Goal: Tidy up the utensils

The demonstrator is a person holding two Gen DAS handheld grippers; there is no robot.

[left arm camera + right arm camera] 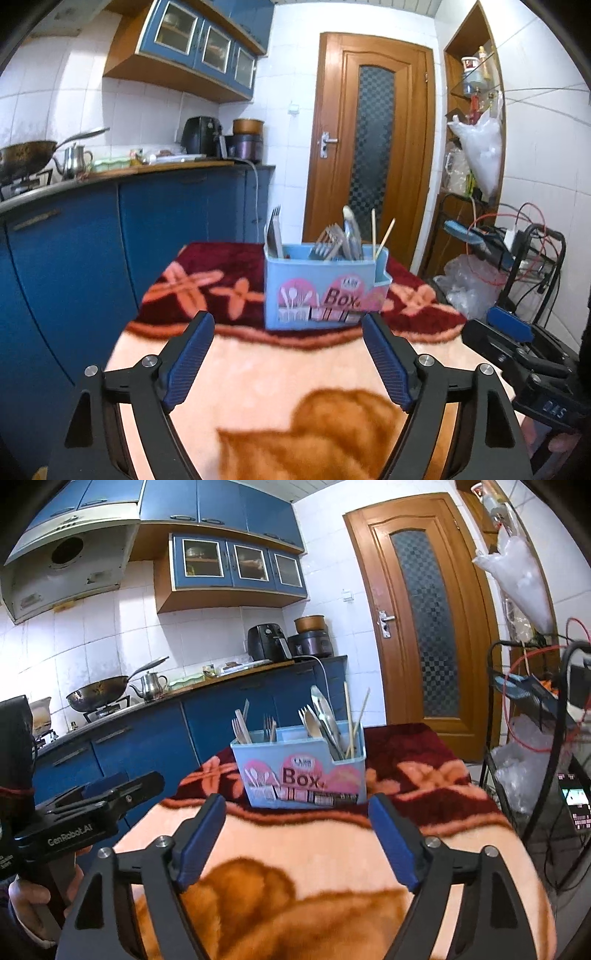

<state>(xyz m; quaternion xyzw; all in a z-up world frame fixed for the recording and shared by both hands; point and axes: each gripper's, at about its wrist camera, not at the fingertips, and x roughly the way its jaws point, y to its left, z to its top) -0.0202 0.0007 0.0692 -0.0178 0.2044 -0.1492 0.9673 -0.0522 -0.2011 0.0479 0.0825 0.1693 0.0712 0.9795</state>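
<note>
**Utensil box, sorted; both tools empty**

On the blanket-covered surface (258, 376): blue box (325, 291), upright at the far end, holding forks (274, 236), tongs (325, 716), chopsticks (354, 720). No loose utensils visible; task judged near complete. Left tool (288, 363) and right tool (297, 840): jaws spread wide, nothing held. Only the right view shows wooden cutlery (242, 727).

Lower parts of upright metal forks (330, 242), wooden spoons (314, 722) and thin chopsticks (349, 720) hidden inside light-blue plastic utensil box (306, 775). Small pink label above "Box" too blurred to read. Orange-patterned plush blanket (332, 867) cut off at bottom edge.
</note>
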